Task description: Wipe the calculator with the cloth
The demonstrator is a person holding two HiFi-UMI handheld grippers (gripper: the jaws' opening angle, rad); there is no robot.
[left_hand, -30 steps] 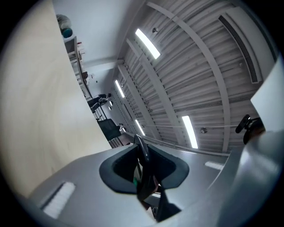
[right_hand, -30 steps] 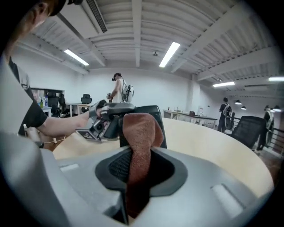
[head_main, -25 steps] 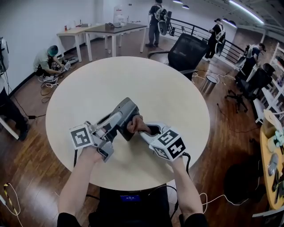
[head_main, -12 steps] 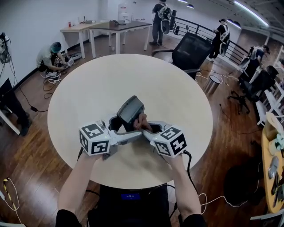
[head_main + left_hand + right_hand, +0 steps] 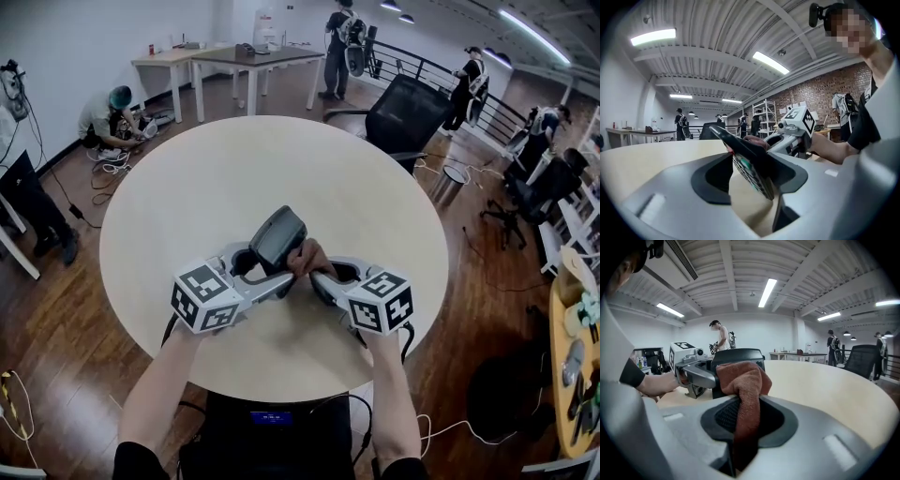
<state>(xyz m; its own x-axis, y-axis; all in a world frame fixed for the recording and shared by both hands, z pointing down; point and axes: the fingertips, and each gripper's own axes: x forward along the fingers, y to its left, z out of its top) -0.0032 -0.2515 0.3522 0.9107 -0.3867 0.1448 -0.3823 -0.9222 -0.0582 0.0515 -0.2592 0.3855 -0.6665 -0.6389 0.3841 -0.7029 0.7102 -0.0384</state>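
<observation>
The dark grey calculator [image 5: 278, 237] stands tilted on edge above the round table [image 5: 187, 169]. In the left gripper view the calculator [image 5: 750, 164] sits between my left gripper's [image 5: 750, 174] closing jaws, its back against the right pad. A gap shows on the key side. My left gripper [image 5: 265, 274] comes in from the lower left in the head view. My right gripper [image 5: 315, 273] is shut on the rust-brown cloth [image 5: 743, 380]. The bunched cloth [image 5: 306, 254] rests against the calculator's [image 5: 740, 356] side.
The pale table top spreads wide beyond the grippers. A black office chair [image 5: 405, 112] stands past its far right edge. Two desks [image 5: 225, 61] and several people are further off. Cables lie on the wooden floor [image 5: 75, 272].
My left gripper has rolled, so its marker cube now faces up, and it has dropped slightly. Its jaws stand wider round the calculator, which has tipped more upright. The right gripper with the cloth has hardly shifted.
</observation>
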